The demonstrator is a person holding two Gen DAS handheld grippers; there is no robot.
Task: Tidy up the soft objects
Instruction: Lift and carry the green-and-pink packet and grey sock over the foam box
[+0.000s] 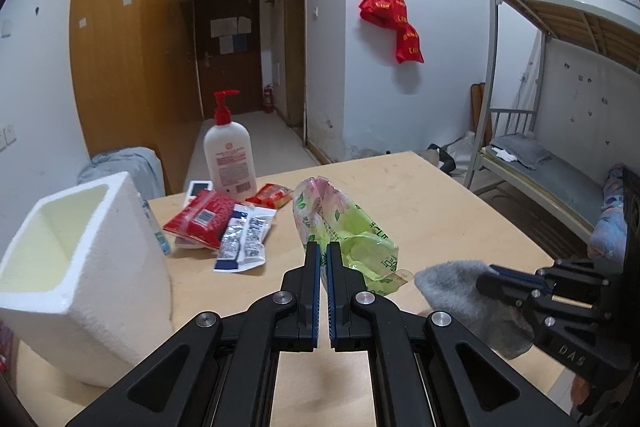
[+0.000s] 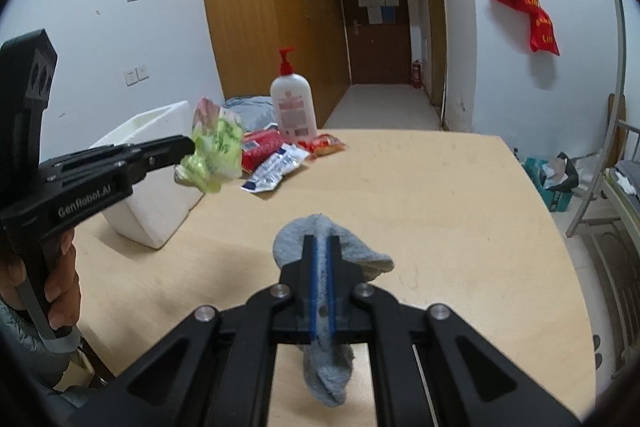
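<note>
My left gripper (image 1: 323, 247) is shut on a green flowered tissue pack (image 1: 340, 227) and holds it lifted above the table; the pack also shows in the right wrist view (image 2: 214, 151). My right gripper (image 2: 321, 241) is shut on a grey sock (image 2: 332, 247) that hangs down between the arms above the table; the sock also shows at the right of the left wrist view (image 1: 472, 299). A white foam box (image 1: 80, 267) stands open at the left, also in the right wrist view (image 2: 160, 195).
On the wooden table (image 2: 420, 207) lie a red wipes pack (image 1: 200, 219), a blue-and-white packet (image 1: 244, 239), a small red snack packet (image 1: 270, 195) and a white pump bottle (image 1: 230, 157). A bunk bed (image 1: 560, 107) stands to the right.
</note>
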